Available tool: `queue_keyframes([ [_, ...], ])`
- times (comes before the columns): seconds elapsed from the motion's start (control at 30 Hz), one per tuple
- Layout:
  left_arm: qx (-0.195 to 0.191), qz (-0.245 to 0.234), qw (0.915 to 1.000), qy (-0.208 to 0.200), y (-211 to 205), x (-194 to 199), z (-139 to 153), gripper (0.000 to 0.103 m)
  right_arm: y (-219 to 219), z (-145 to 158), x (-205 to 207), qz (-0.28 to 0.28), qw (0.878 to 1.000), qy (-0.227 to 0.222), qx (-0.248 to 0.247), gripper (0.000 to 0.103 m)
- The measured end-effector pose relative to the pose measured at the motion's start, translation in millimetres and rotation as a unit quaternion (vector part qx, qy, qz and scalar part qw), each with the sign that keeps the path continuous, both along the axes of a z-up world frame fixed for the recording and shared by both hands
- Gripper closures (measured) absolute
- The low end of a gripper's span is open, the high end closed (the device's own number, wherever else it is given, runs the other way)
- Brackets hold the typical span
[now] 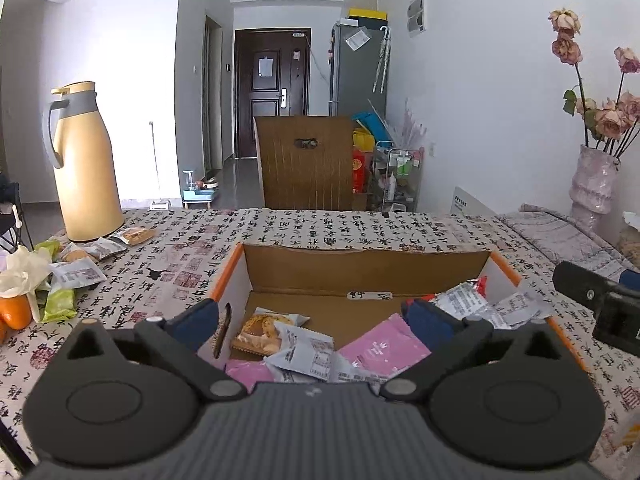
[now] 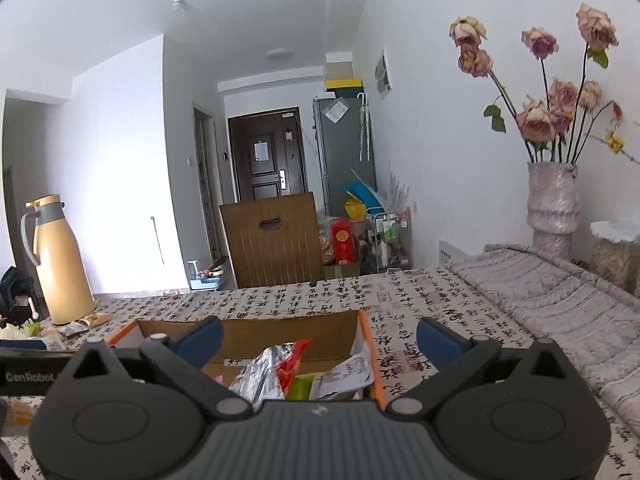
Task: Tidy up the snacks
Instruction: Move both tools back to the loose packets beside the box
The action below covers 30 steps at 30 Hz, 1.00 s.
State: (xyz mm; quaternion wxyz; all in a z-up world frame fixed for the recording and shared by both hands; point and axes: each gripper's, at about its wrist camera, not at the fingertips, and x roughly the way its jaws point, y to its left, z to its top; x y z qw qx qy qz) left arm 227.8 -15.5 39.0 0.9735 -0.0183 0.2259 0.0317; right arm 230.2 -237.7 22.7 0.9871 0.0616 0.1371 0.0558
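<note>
Snacks mostly sit in the cardboard box (image 1: pixel 366 268) mid-table: a biscuit packet (image 1: pixel 258 332), a grey-white packet (image 1: pixel 304 354), pink packets (image 1: pixel 384 346) and, at the right end, a silver-and-red bag (image 2: pixel 276 364). More loose snacks (image 1: pixel 76 272) lie on the tablecloth (image 1: pixel 320 228) at the far left, near the yellow jug (image 1: pixel 82 164) and an orange (image 1: pixel 16 312).

Your left gripper (image 1: pixel 312 320) hangs over the box with its tongs spread wide and nothing between them. Your right gripper (image 2: pixel 320 338) is spread the same way, empty, over the box's right end.

Risks, as a guess:
- The two tools are close over one box. Swing either sideways and you likely clip the other, or the box's orange rim.
- Reaching for the left pile means passing the jug. A careless sweep could knock it, or drag the white tissue (image 1: pixel 20 268) along.
- Packets in the box are piled loose and slick. A shallow pinch could slip or lift two at once.
- The vase of dried roses (image 2: pixel 554 204) stands on your right, so don't back into it.

Writing: "GenRobot" shows on the left tool's body in the right view. The tablecloth is printed with Chinese calligraphy and red seals. Packet print and the small label inside the box are too small to read.
</note>
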Motion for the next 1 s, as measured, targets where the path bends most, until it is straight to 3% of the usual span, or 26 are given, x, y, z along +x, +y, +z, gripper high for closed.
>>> queue_keyframes([
  [0.47,0.009,-0.009,0.9997,0.019,6.5,-58.1,1.1,0.000,-0.7,-3.2,-58.3,0.013,0.999,0.028,-0.009,0.000],
  [1.0,0.023,-0.045,0.9904,0.129,-6.7,-81.9,-65.1,0.000,-11.4,-46.2,-95.0,0.010,0.995,0.100,-0.010,0.000],
])
